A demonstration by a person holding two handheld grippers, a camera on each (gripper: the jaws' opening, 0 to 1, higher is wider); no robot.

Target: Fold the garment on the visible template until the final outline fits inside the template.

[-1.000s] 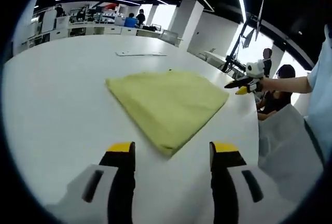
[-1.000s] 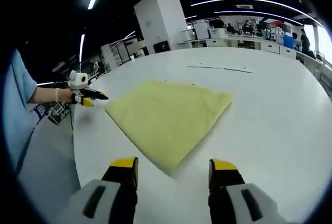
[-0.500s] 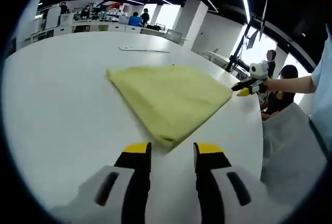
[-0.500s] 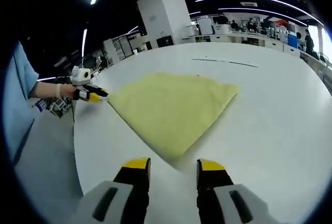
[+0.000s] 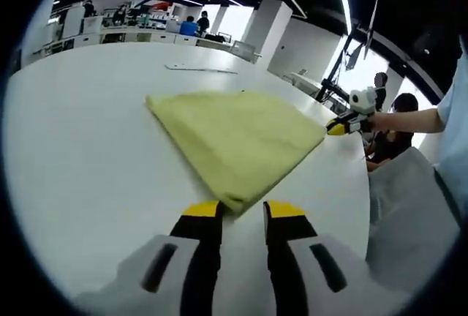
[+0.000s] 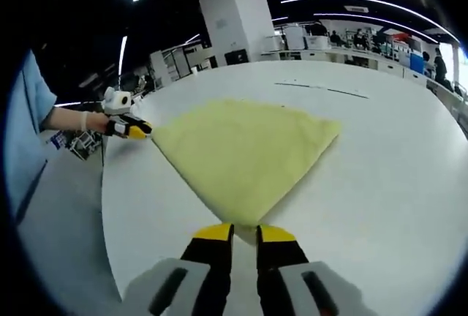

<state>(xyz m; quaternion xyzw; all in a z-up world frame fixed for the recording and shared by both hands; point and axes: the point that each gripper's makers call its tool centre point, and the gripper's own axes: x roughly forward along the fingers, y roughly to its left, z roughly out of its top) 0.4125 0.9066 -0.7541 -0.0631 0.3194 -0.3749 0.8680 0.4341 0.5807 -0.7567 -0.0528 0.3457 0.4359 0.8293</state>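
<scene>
Gripping: near corners of the yellow folded garment (image 5: pixel 234 139) are pinched for the next fold.
Left gripper (image 5: pixel 242 212): clamped on one corner.
Right gripper (image 6: pixel 243 234): clamped on the other.
Table (image 5: pixel 80 155): white, garment lies flat on it.

Low opposite views, shared garment (image 5: pixel 234 140)

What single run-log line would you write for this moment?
left gripper: closing on near corner | right gripper: closing on opposite corner | yellow garment: folded, flat on white table

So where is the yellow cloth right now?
The yellow cloth lies flat on the white table, one corner between the left gripper jaws, another between the right gripper jaws.
</scene>
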